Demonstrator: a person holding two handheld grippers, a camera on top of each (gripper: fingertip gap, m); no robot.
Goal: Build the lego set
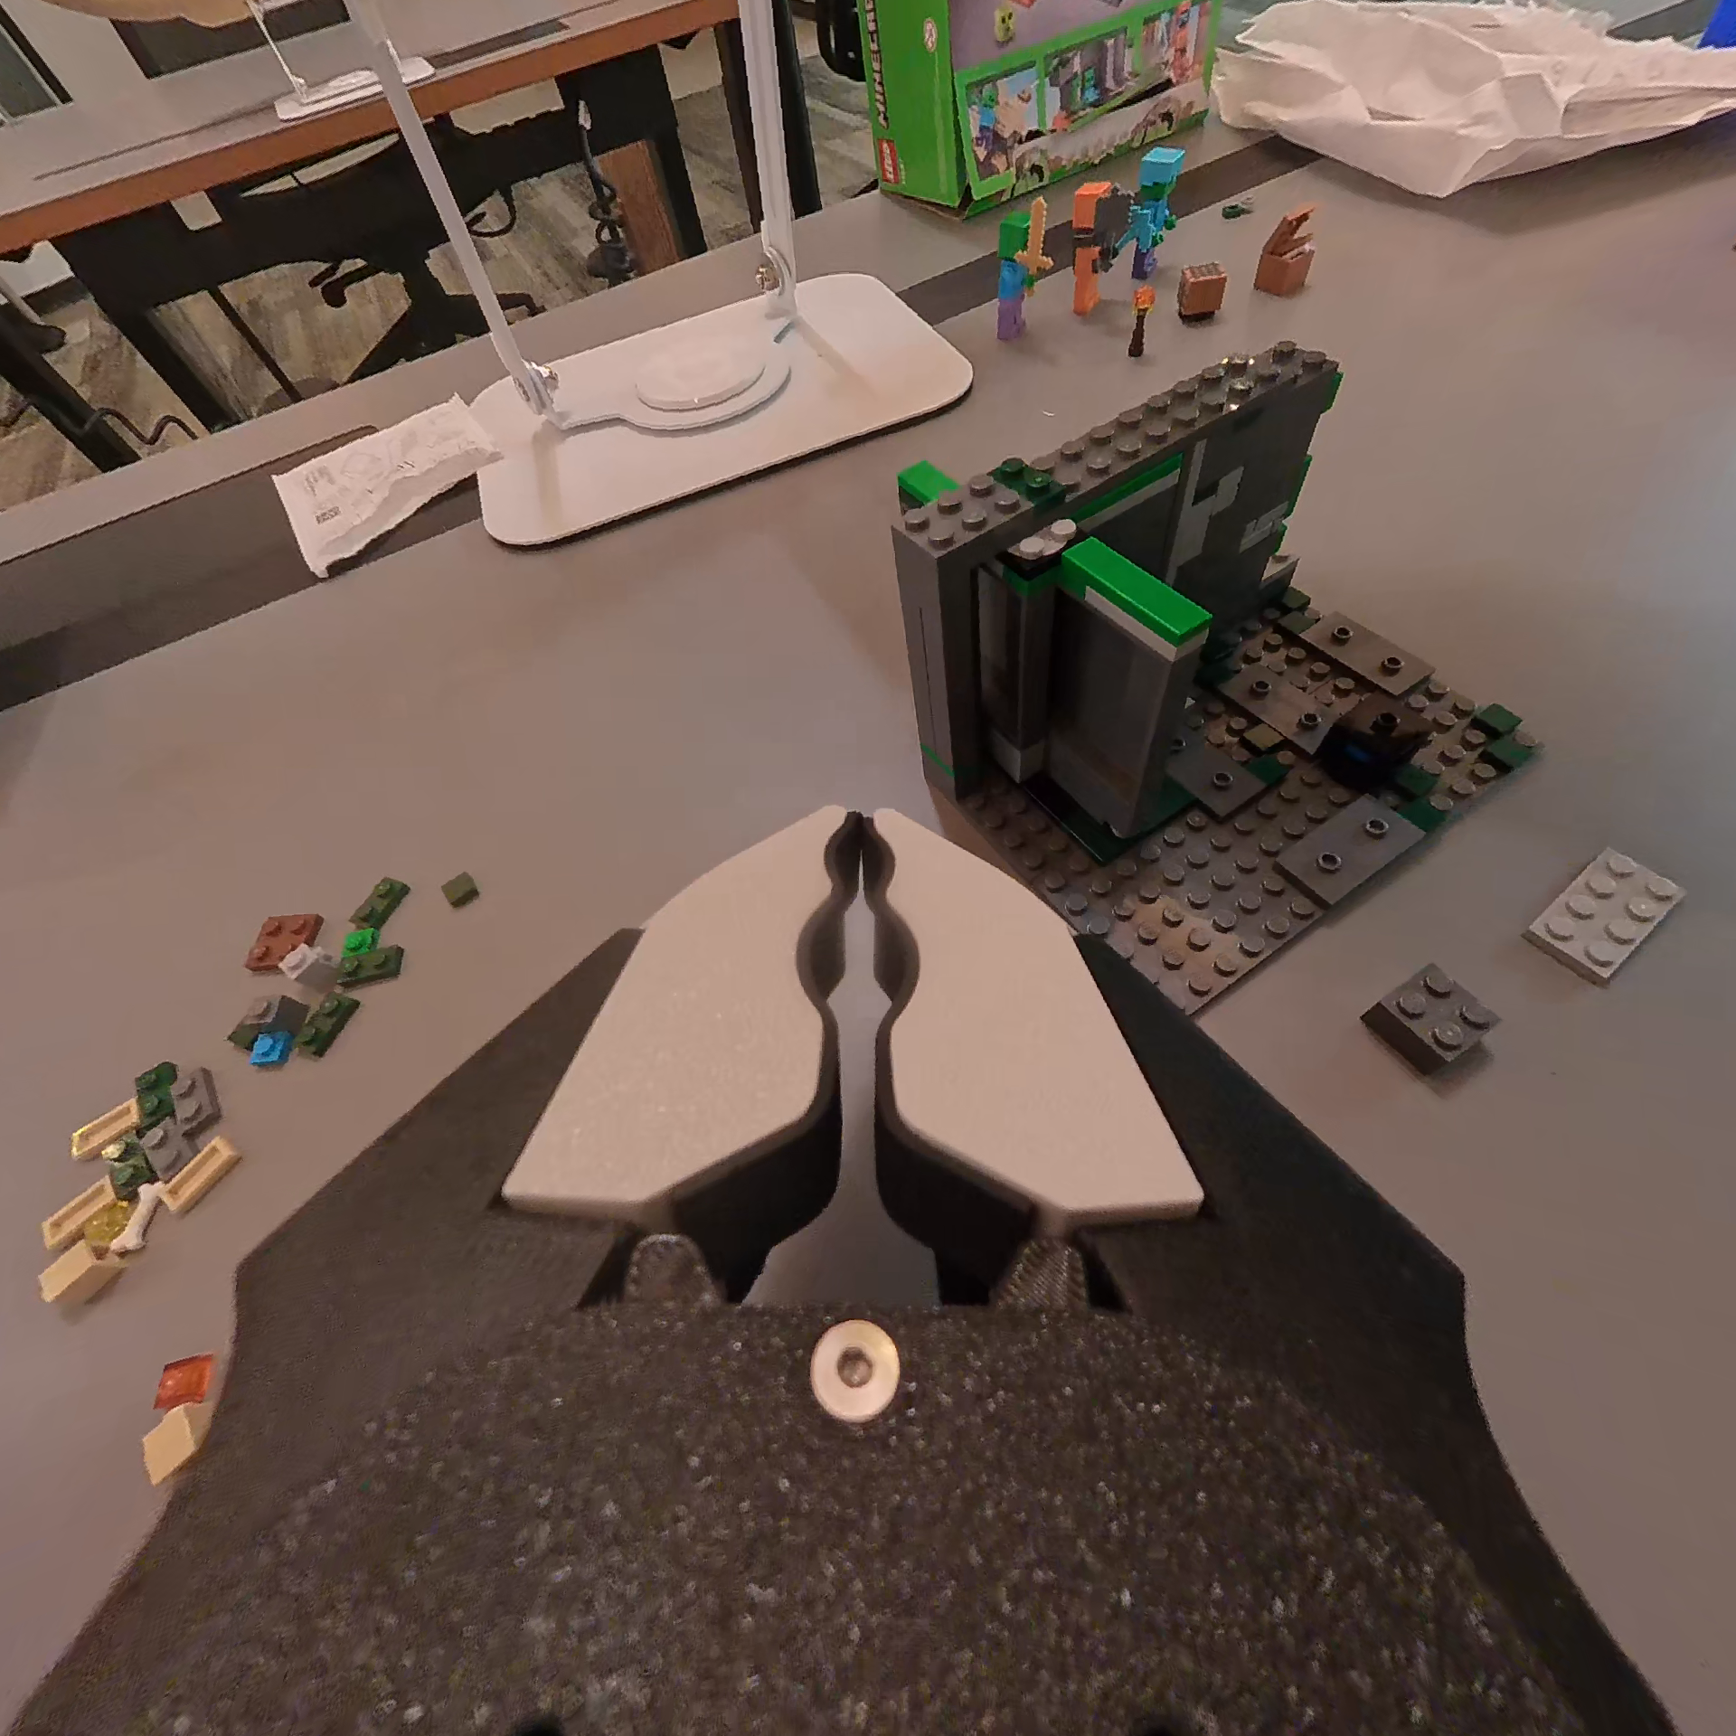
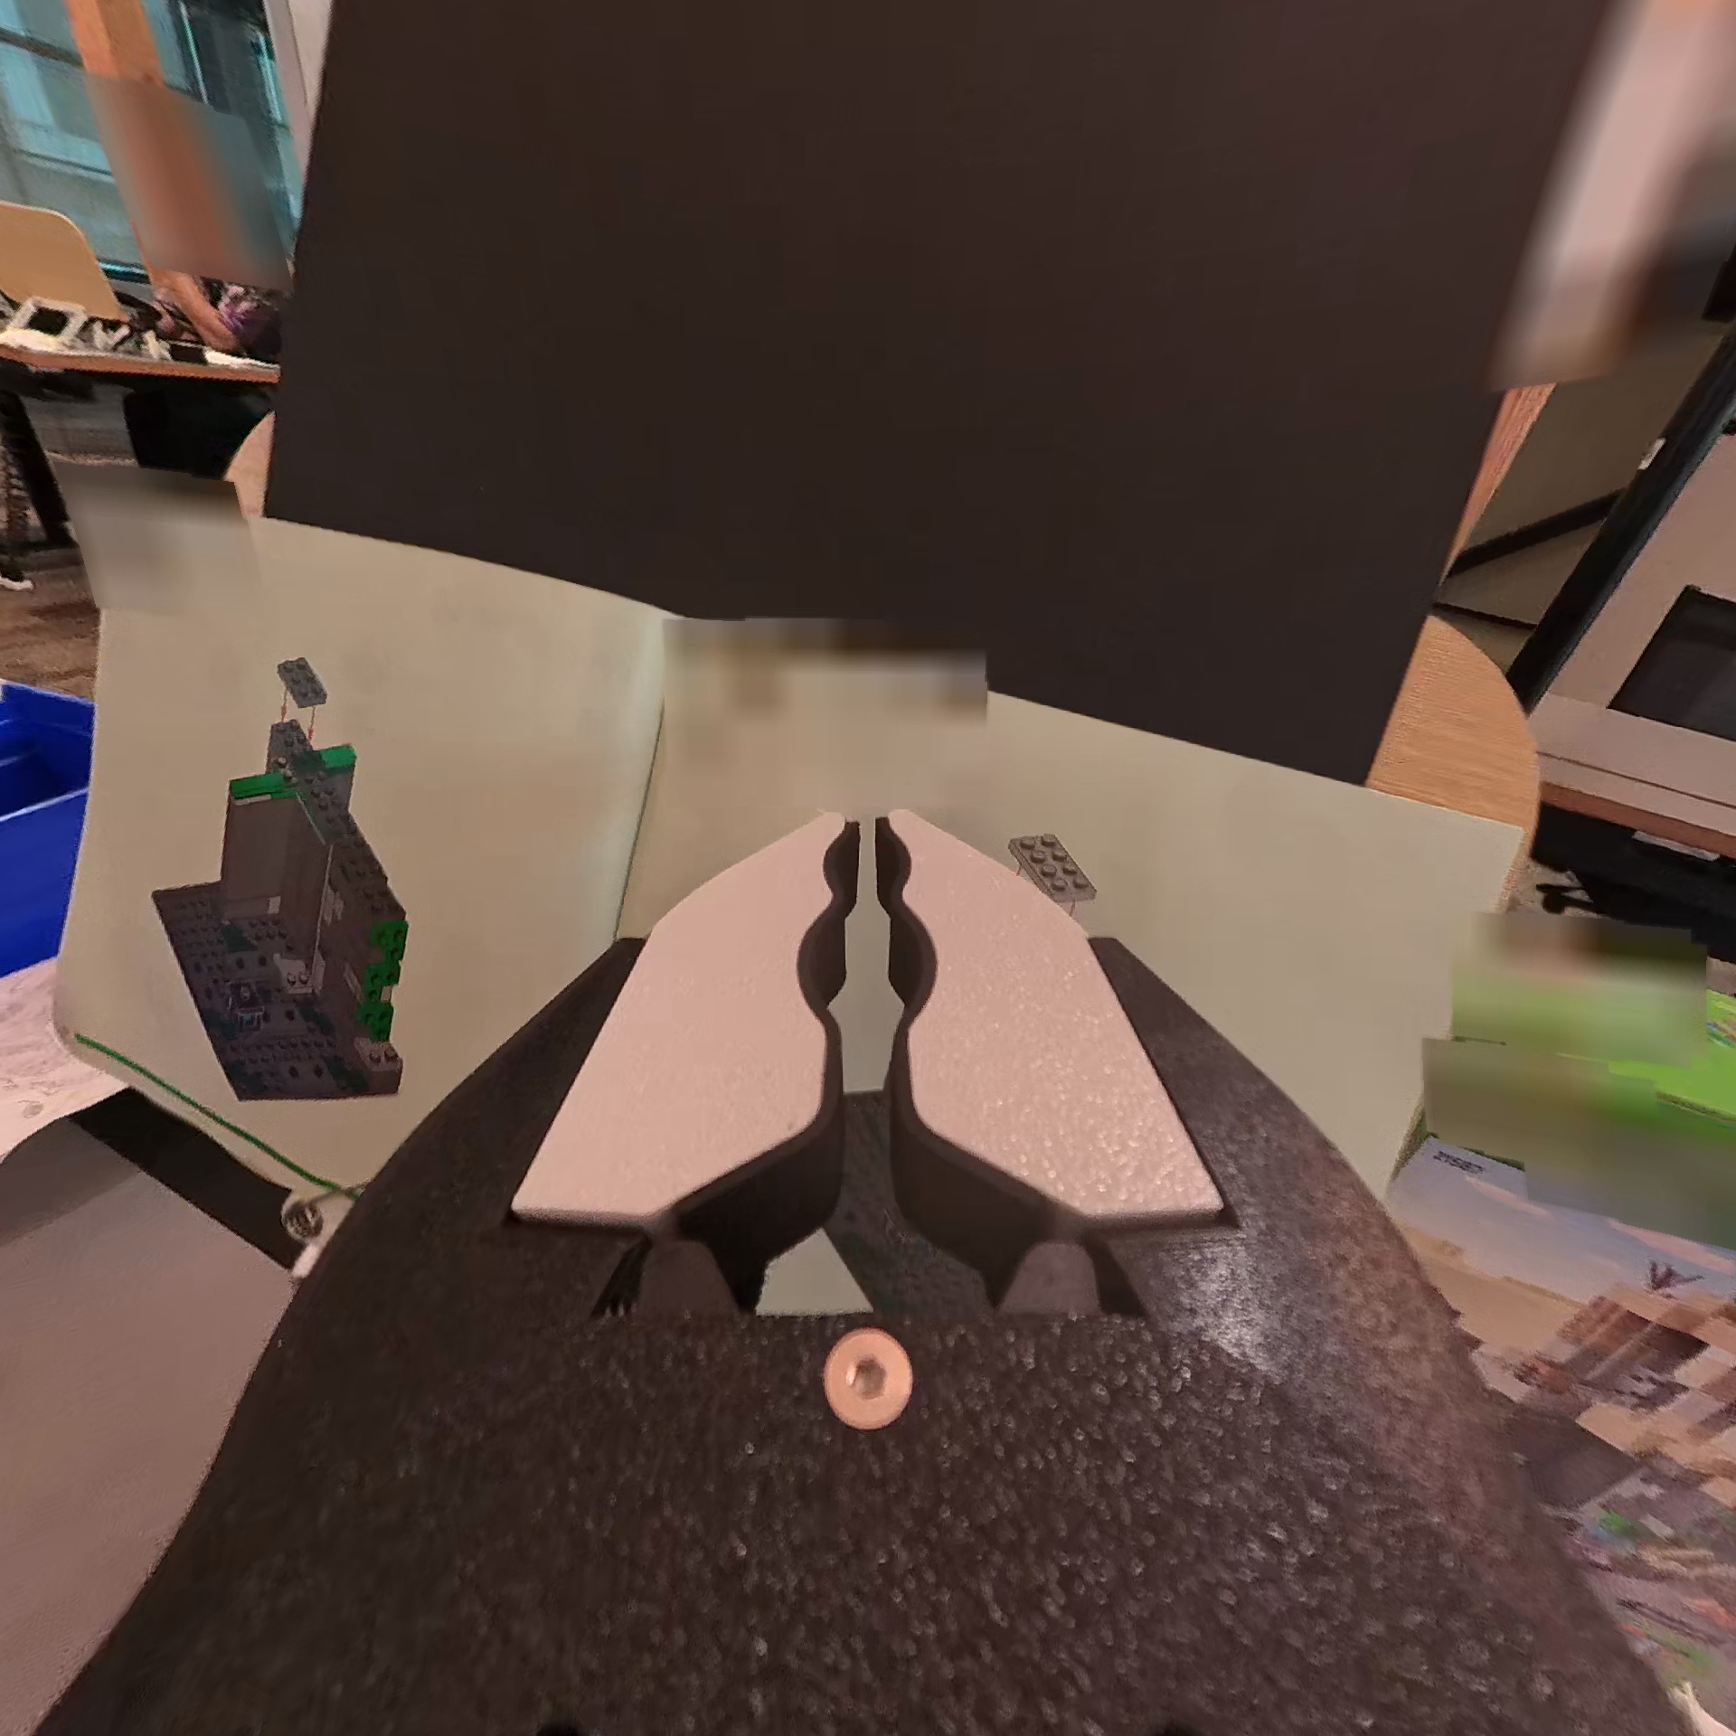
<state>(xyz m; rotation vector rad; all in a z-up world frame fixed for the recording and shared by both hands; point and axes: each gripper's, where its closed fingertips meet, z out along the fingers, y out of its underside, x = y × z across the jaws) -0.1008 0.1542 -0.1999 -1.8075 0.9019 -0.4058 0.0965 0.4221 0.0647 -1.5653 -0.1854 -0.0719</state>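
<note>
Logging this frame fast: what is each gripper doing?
Left gripper: closed, holding nothing.
Right gripper: closed to a narrow slit over the instruction booklet, holding nothing.

Looks like an office or shared workspace; long grey desk (image 1: 658,676) with a white lamp base (image 1: 733,413), more wood-edged desks (image 1: 376,66) behind. Carpet floor, office chair bases (image 1: 620,235) underneath.

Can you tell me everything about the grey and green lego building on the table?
The lego building is a half-built set of plastic bricks standing upright on the grey table. A dark grey studded baseplate holds smooth grey tiles and green bits. A tall grey wall with studs on top rises at the back, with green trim and a green-topped door swung open. Nothing grips it.
</note>
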